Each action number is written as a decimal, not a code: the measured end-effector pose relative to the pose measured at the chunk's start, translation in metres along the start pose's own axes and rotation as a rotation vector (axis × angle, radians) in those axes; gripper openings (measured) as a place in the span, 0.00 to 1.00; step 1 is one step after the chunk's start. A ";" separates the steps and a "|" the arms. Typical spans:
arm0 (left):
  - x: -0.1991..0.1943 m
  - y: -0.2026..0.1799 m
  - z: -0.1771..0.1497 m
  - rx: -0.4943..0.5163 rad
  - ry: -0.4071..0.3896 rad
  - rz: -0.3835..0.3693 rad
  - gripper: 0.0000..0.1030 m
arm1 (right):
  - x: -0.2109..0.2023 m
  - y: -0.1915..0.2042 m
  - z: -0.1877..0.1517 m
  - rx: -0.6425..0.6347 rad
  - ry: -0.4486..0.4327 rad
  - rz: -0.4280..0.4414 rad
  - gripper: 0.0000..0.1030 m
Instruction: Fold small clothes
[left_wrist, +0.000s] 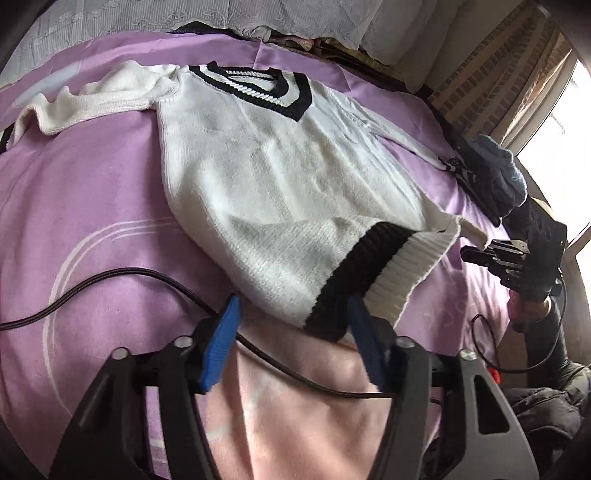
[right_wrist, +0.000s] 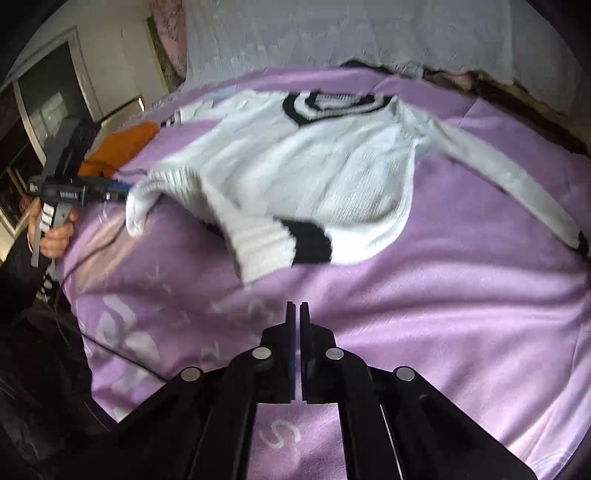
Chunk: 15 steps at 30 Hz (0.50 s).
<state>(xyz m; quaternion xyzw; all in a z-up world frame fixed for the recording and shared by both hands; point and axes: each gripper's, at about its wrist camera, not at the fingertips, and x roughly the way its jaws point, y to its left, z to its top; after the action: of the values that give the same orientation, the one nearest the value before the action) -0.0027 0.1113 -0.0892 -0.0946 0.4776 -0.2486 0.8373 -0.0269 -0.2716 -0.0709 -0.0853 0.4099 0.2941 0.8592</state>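
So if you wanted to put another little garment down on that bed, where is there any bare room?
Bare purple blanket lies between the white sweater's hem and the shut right gripper. More lies below its sleeve, though a black cable crosses there. It is crowded by the open left gripper at the hem, and near the orange cloth.

- White knitted sweater (left_wrist: 266, 177), black-and-white striped V-collar (left_wrist: 258, 86), black and white ribbed hem band (left_wrist: 373, 273).
- Lilac bedspread (right_wrist: 424, 314), pale white swirl and letter print.
- Blue pads (left_wrist: 221, 347) on black left hand-held gripper (left_wrist: 293, 343).
- Orange cloth (right_wrist: 122, 146).
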 end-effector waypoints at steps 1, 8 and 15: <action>0.000 -0.001 0.004 -0.021 0.000 -0.017 0.83 | -0.009 0.001 0.006 -0.004 -0.047 -0.018 0.56; 0.028 -0.020 0.024 -0.045 0.051 -0.042 0.88 | -0.001 0.035 0.026 -0.191 -0.116 -0.111 0.75; 0.015 -0.012 0.014 -0.054 0.068 0.007 0.11 | 0.005 0.048 0.014 -0.295 -0.044 -0.154 0.17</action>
<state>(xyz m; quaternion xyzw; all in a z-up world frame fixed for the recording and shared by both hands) 0.0117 0.0928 -0.0884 -0.1073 0.5126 -0.2358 0.8186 -0.0428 -0.2252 -0.0612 -0.2351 0.3356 0.2863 0.8661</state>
